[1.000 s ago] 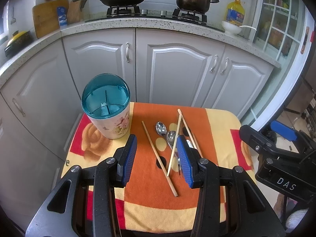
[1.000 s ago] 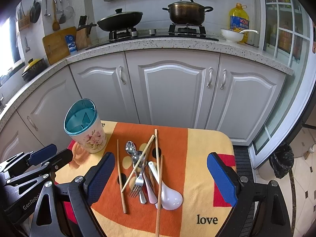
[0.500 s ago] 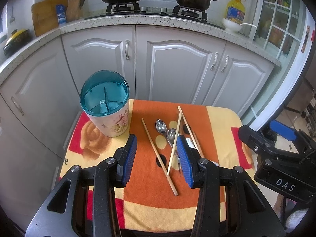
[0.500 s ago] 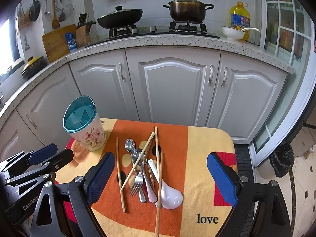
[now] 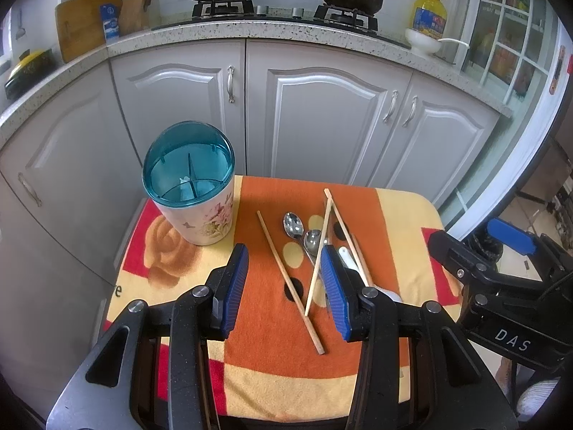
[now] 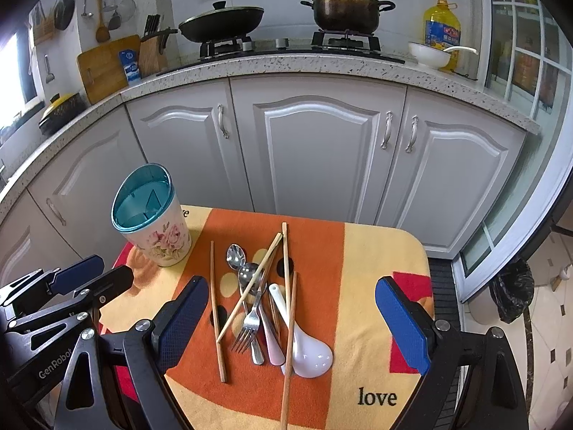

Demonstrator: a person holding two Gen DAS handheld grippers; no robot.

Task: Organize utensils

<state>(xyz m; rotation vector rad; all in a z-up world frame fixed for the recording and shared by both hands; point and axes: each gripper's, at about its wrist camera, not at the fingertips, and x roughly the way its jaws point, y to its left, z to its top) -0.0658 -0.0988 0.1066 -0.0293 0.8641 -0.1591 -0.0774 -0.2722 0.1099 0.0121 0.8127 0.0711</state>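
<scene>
On the small table's orange-and-yellow cloth (image 6: 379, 286) I find the utensils heaped at centre. From my left wrist view my left gripper (image 5: 284, 288) hides most of the white ceramic spoon (image 6: 304, 344) and all of the fork (image 6: 250, 319); the right view shows them whole. Clear cloth lies right of the heap up to the edge; the near edge is cut off under both grippers. The teal-rimmed utensil holder (image 5: 193, 193) stands upright at the far left corner, apart from the heap. Two metal spoons (image 5: 301, 229) lie beneath crossed chopsticks (image 6: 215, 308). Against the earlier frames the layout is unchanged; my left view has tipped slightly lower. Left jaws stand released, empty. My right gripper (image 6: 292, 322) is spread wide, empty.
</scene>
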